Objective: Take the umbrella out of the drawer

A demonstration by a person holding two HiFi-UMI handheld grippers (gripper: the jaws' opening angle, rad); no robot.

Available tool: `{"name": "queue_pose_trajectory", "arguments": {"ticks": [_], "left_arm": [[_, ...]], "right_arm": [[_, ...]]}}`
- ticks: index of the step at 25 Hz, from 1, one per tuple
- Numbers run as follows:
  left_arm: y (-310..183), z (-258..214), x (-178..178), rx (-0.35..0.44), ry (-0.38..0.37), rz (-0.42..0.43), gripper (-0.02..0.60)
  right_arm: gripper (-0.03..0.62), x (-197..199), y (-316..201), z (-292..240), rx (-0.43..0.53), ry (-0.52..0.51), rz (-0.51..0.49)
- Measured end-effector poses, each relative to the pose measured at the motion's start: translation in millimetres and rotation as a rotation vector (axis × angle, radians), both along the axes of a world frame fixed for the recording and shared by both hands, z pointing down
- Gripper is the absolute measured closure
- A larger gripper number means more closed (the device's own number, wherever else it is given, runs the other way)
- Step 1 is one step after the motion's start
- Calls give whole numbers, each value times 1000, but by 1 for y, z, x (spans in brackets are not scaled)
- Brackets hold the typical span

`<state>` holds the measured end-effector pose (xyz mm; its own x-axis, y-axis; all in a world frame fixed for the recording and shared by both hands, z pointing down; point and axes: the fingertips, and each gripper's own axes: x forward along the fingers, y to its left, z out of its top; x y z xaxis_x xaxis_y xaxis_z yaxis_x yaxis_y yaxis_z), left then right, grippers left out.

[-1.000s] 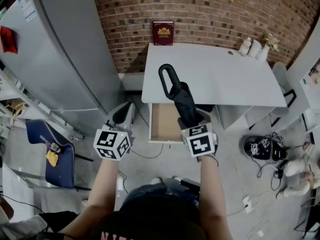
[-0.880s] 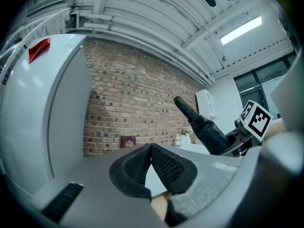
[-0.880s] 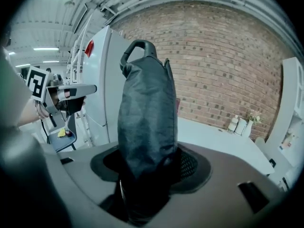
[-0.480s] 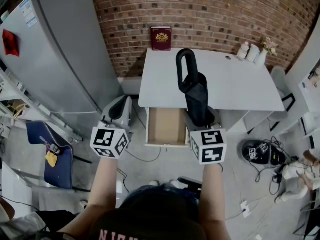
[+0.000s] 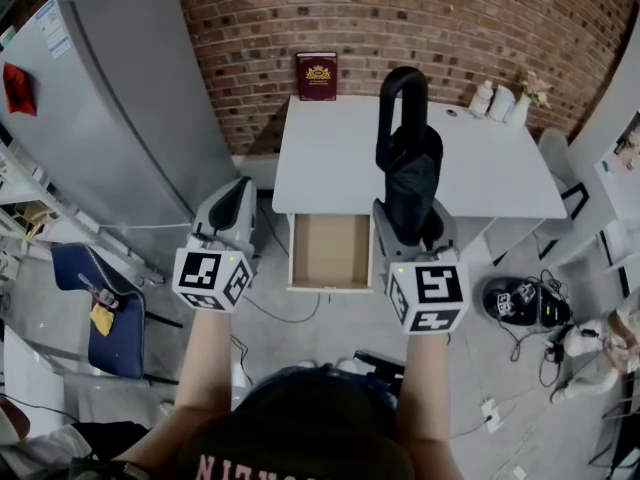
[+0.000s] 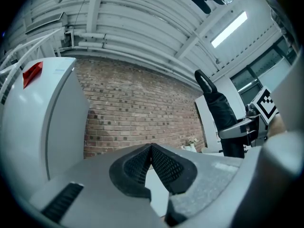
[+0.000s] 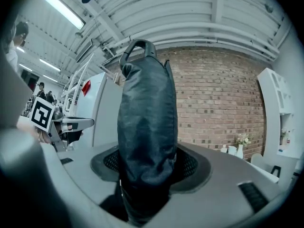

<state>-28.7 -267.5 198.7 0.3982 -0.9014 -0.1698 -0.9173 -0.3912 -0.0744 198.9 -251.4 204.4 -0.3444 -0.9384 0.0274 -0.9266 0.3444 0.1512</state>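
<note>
Umbrella [image 5: 408, 168] raised since a second ago, now clear of the open drawer [image 5: 327, 253] at centre frame, upright before the bench [image 5: 330, 158]; right tongs [image 5: 411, 232] clamped round it; left tongs [image 5: 232, 208] closed, empty; removal looks essentially done.

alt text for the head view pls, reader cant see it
The right gripper holds a folded black umbrella upright, loop handle on top, clear of the open drawer of a white desk. The left gripper is empty at the left, and a brick wall rises behind the desk.
</note>
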Motion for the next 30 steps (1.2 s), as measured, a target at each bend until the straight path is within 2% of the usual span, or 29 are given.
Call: {"name": "queue_pose_trajectory", "arguments": {"ticks": [6,16,30], "left_arm": [[0,-12,-4,27,-17,-4,583],[-5,-17,-17,38,-40,-19,583],[-6,-12,-11,31,-40,-16,583]], "right_arm": [[352,9,2,-14,64,-13,42],[352,21,-3,-24,78,-8,98],[352,26,-7,-22,85,-22,102]]}}
